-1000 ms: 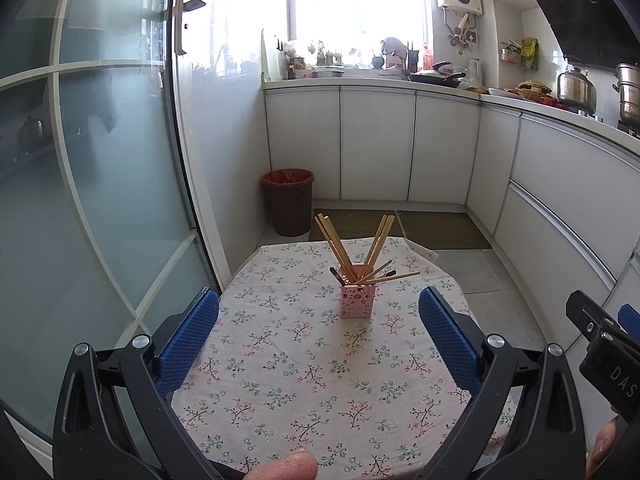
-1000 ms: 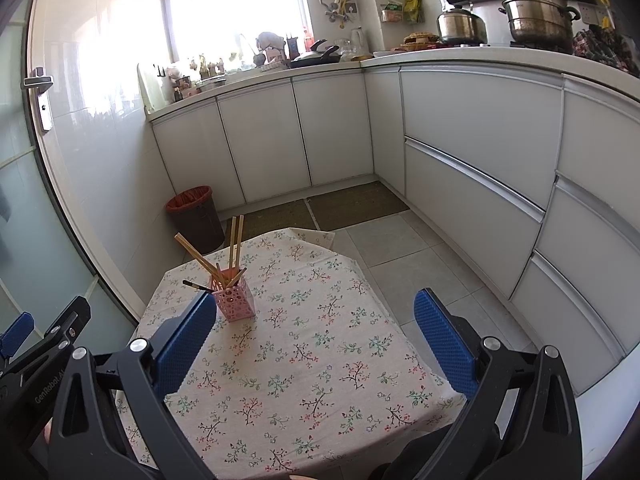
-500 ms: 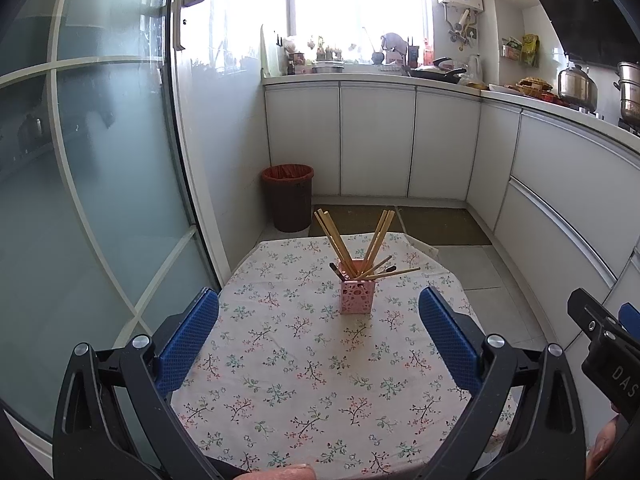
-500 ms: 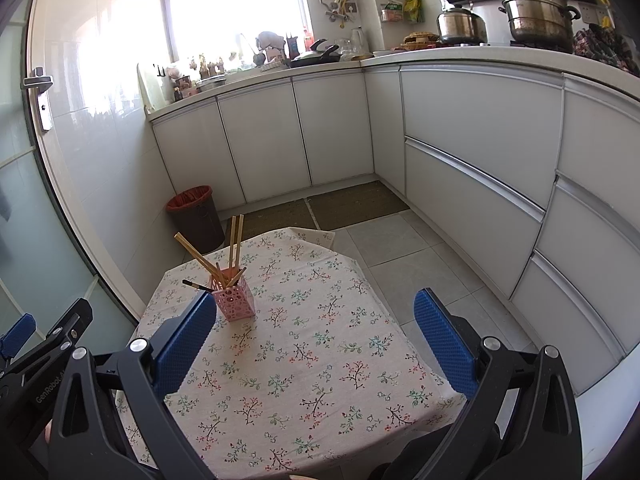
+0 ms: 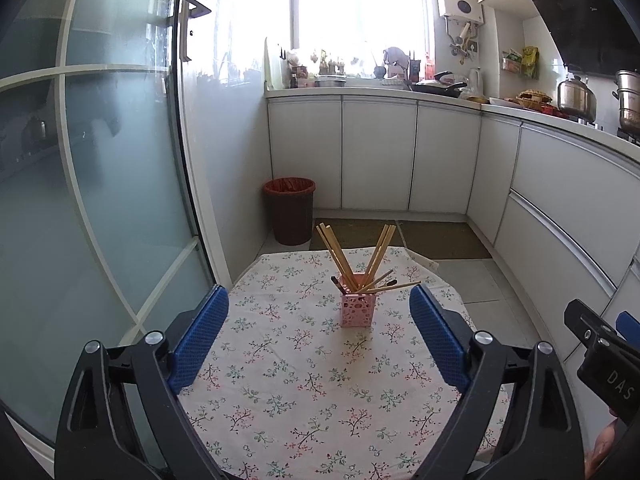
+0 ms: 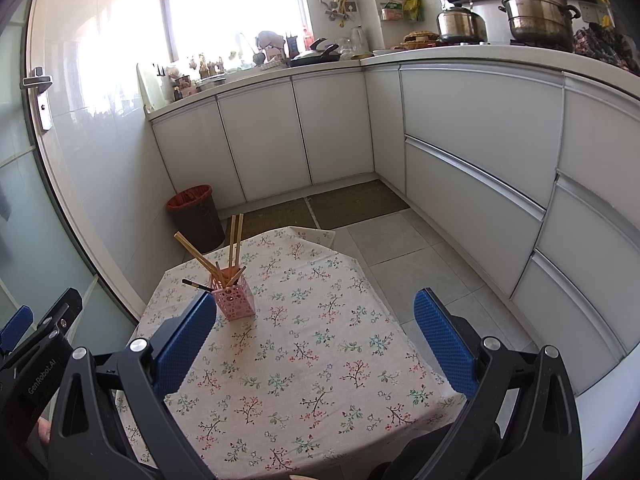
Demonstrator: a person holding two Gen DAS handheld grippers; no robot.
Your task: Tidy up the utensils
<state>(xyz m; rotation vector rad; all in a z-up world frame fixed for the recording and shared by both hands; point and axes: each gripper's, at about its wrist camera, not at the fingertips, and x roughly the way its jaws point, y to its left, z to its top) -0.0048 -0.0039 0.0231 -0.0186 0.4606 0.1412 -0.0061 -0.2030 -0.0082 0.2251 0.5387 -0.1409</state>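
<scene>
Left gripper jaws wide, closing a little, nothing between them. Right gripper fingers spread, empty. Both hover over the floral tablecloth. Pink perforated holder stands mid-table, upright, wooden chopsticks fanned out of it. Red-lined bin on the floor beyond.

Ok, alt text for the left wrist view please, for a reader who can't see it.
A pink perforated holder with wooden chopsticks fanning out of it stands on a floral tablecloth, seen between the blue pads of the left gripper, whose jaws are closing with nothing between them. Behind are white kitchen cabinets and a dark bin.
</scene>
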